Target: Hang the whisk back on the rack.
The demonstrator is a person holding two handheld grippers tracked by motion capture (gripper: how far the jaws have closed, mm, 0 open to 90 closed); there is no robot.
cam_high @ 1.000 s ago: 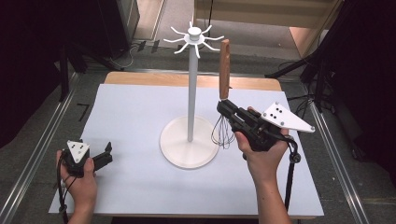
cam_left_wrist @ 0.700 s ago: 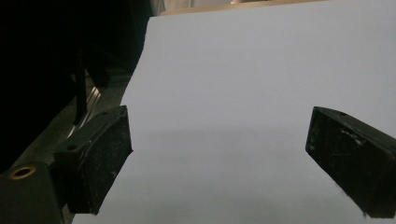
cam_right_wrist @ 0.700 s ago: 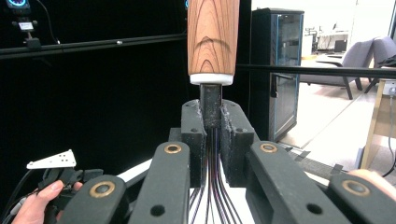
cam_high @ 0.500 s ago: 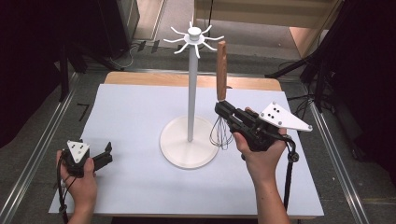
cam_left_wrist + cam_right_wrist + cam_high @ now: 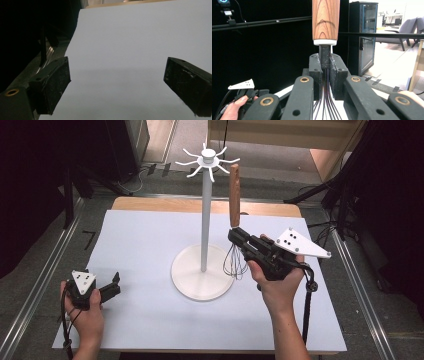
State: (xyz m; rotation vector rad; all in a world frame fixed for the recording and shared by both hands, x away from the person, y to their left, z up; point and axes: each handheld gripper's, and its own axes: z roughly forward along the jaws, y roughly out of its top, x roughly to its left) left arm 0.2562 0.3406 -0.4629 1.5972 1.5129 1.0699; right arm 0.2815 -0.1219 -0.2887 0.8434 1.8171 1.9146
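Your right claw (image 5: 234, 236), clamped on the whisk (image 5: 234, 215), sits just right of the white stand (image 5: 203, 220); its pole and round base block any pass leftward. The stand's top prongs spread just beside the whisk's wooden handle tip. Between the base and your left claw (image 5: 116, 285), the counter (image 5: 140, 250) lies bare.

We see the white table (image 5: 150, 250) evenly lit from above against dark surroundings, with soft shadows under the stand's base (image 5: 202, 292). The left gripper view is dim and soft; bright daylight glares at the right gripper view's right edge.
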